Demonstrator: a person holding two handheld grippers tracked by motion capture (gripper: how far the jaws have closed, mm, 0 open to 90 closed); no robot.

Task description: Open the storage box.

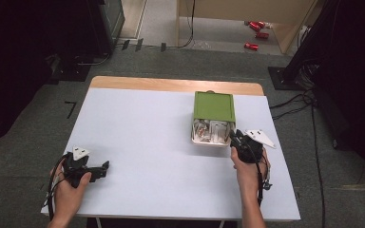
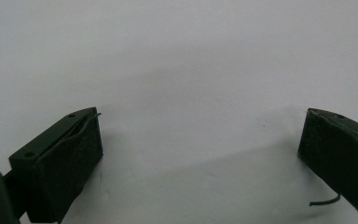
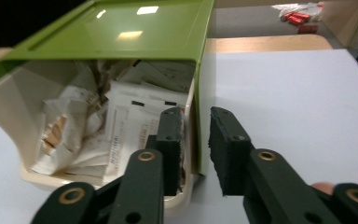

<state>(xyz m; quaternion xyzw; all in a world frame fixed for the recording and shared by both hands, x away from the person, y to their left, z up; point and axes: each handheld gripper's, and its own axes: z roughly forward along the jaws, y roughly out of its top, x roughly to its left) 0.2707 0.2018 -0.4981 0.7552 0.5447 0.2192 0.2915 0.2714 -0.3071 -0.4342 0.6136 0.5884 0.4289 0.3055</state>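
A cream box (image 1: 193, 134) with a green lid (image 1: 214, 107) stands right of the table's middle. The lid covers its far part, and paper packets (image 1: 209, 130) show in the uncovered near end. In the right gripper view the lid (image 3: 121, 28) overhangs the packets (image 3: 121, 126). My right gripper (image 3: 196, 116) straddles the box's right wall: one jaw is inside and one outside, a narrow gap apart, with a little daylight at the outer pad. From above it (image 1: 234, 136) sits at the box's near right corner. My left gripper (image 1: 102, 168) rests wide open at the near left, over bare table (image 2: 200, 135).
The white table (image 1: 147, 142) has a wooden strip (image 1: 171, 84) along its far edge. Red cans (image 1: 255, 28) lie on the floor beyond it. Dark equipment and cables (image 1: 294, 102) stand at both sides of the room.
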